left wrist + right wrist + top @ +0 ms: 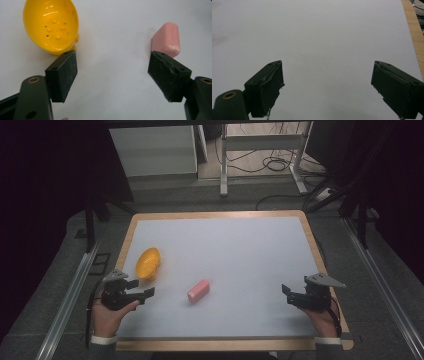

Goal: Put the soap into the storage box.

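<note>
Your left gripper (pixel 112 72) has its jaws wide apart, ready between the yellow soap dish (pixel 51 26) and the pink soap bar (pixel 166 38); your right gripper (pixel 327 87), jaws apart too, waits aside.

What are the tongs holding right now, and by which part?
Nothing. Both left tongs and right tongs are open and empty; the soap and yellow dish lie on the table beyond the left jaws.
</note>
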Demonstrator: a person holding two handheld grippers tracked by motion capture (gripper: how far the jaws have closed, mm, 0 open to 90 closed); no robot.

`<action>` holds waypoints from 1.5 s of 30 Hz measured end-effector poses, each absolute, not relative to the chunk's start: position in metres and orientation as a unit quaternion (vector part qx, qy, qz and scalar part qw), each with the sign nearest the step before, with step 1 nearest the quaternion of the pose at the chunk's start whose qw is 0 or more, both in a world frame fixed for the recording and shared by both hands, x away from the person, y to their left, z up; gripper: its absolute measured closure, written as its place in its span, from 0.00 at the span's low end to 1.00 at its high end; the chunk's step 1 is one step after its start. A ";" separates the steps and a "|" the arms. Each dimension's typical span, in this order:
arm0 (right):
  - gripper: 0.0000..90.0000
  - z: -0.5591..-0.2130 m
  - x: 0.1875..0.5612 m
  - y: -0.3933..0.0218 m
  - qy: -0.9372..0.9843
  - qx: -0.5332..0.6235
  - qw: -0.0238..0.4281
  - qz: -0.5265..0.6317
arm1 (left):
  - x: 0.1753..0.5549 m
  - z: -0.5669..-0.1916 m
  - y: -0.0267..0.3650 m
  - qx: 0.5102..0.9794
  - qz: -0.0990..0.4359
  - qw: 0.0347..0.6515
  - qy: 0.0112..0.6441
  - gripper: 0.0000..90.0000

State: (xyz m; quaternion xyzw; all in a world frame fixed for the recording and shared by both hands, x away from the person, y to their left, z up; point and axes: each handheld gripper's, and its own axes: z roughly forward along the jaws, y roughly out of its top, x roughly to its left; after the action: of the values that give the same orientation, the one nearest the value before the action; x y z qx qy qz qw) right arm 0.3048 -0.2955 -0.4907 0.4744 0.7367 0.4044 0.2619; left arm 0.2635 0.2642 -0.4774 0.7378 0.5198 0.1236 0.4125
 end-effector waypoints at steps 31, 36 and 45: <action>0.12 -0.493 0.305 -0.294 0.744 0.469 0.265 0.395 | 0.275 -0.454 0.237 0.766 0.136 0.390 0.492 0.27; 0.12 -0.493 0.305 -0.294 0.744 0.469 0.266 0.394 | 0.277 -0.454 0.231 0.774 0.136 0.381 0.487 0.28; 0.12 -0.493 0.304 -0.295 0.744 0.469 0.267 0.394 | 0.282 -0.453 0.218 0.785 0.134 0.373 0.475 0.28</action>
State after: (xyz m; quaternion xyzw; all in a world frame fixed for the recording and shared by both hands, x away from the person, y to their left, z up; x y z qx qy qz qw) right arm 0.3043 -0.2947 -0.4929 0.4688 0.7442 0.3939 0.2670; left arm 0.2824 0.2184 -0.4533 0.7854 0.4752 0.1338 0.3734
